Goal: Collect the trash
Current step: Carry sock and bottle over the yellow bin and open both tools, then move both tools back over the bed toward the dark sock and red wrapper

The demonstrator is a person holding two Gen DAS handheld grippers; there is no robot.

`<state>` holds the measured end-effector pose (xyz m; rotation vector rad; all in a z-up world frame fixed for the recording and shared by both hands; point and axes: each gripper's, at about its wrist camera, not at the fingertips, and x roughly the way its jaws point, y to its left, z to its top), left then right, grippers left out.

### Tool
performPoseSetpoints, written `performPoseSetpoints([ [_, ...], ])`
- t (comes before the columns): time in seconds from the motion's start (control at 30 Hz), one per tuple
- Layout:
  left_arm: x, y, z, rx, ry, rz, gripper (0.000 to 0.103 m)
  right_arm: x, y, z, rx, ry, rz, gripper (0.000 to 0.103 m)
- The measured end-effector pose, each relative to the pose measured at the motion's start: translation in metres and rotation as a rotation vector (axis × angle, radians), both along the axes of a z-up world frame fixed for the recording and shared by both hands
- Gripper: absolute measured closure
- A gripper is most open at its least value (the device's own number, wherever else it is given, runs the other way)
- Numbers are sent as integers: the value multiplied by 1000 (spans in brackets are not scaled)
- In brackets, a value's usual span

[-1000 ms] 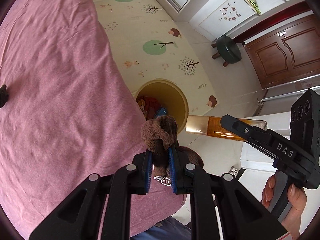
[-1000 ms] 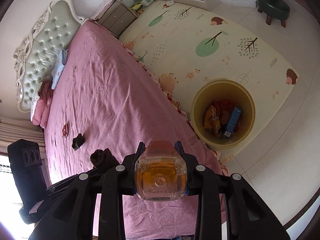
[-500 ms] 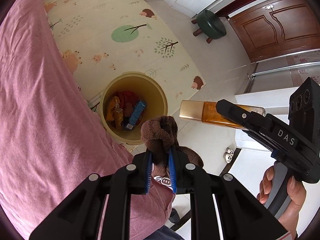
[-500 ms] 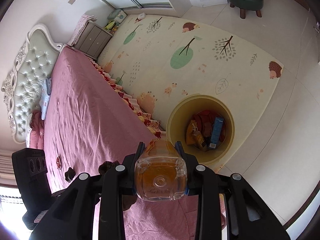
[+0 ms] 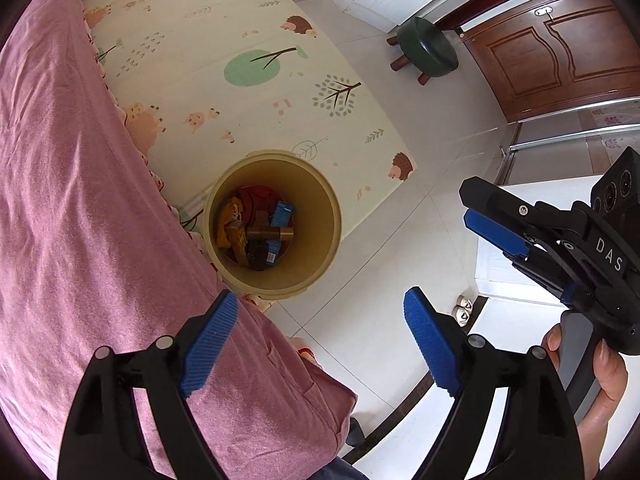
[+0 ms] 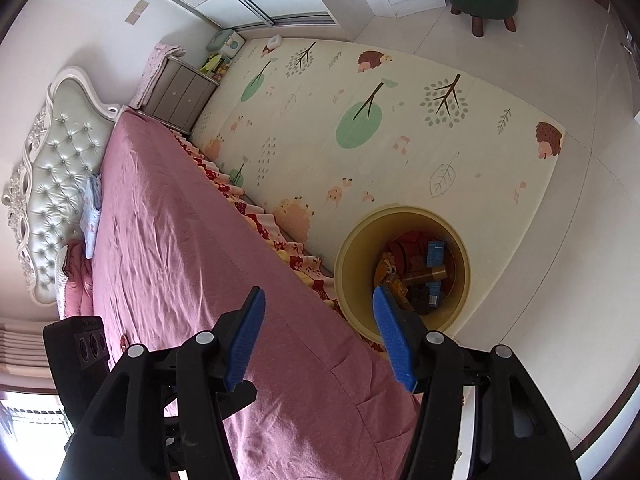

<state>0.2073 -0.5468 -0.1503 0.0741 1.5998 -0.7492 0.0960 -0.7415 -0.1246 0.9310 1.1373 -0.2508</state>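
Yellow bin (image 5: 324, 248) holds bottle (image 5: 269, 233), boxes, wrappers.

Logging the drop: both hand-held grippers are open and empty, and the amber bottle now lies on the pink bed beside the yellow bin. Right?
Not quite. The amber bottle lies inside the yellow bin, not on the pink bed, as the left wrist view shows. The rest holds.

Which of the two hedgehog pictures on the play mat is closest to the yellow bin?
The hedgehog at the mat's corner, just right of the yellow bin; the other hedgehog sits much farther up the mat.
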Motion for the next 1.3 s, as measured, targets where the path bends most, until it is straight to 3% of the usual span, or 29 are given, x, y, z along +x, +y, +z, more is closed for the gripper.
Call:
performPoseSetpoints([
  [0.47,4,70,26,-14,-52,120,18,20,71,21,7,-19,144,40],
  [0.63,-1,108,36,8,-115,155,14,28,109,27,2,-19,210,40],
  [1.3,-11,369,50,114,-194,537,13,86,344,40,36,-57,588,40],
])
